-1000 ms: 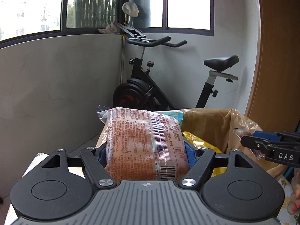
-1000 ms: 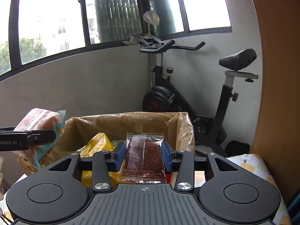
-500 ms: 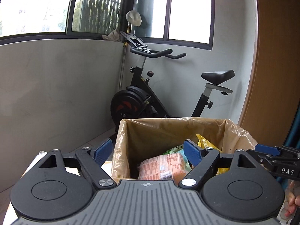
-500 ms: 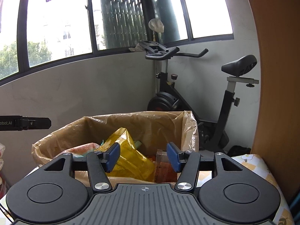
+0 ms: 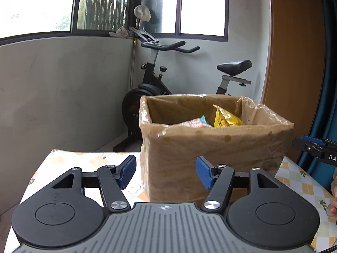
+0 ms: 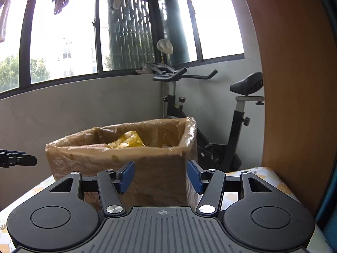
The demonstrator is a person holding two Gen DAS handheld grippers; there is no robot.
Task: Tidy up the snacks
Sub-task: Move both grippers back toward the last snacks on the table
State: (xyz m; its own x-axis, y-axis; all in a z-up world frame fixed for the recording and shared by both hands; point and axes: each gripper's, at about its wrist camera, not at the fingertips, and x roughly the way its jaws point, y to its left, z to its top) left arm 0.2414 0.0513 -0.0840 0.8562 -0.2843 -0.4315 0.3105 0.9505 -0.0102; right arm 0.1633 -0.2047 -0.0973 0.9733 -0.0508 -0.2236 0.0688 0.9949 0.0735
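I am hovering both tongs empty before the lined box [image 5: 210,147] at frame centre: left gripper [image 5: 166,171] narrowing, right gripper [image 6: 160,178] apart; yellow packet [image 5: 226,119] lying inside, remaining snacks unseen.

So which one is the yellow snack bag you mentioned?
Find the cardboard box lined with clear plastic, standing on the checked tablecloth before the exercise bike. The yellow snack bag pokes above its rim, the only bright yellow thing beside a pale pink packet.
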